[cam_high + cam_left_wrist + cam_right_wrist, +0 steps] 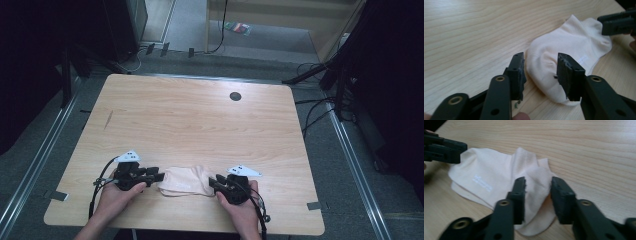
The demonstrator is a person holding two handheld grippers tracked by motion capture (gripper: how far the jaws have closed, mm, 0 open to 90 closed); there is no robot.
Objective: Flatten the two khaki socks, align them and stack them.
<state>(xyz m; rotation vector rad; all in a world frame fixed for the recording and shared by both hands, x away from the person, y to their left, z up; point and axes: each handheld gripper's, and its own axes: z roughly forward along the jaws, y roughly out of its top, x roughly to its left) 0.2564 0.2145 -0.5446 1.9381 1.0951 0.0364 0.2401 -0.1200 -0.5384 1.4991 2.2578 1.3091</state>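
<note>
Between my two grippers a pale sock (186, 181) lies flat on the table (200, 115). My left gripper (540, 75), jaws parted, straddles one rounded end; my right gripper (537, 197), also released, straddles the bunched end opposite. Nothing is gripped or lifted yet, so I judge all handling remains. Whether one sock or a stacked pair lies here is unclear; small printed lettering is illegible.

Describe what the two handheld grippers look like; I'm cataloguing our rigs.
Both the left gripper and right gripper are black, with two blocky jaws on arms with brass-ringed holes. Each carries a pale three-cornered plate with dark marks on top and trails a black cable. No sleeves are visible.
</note>
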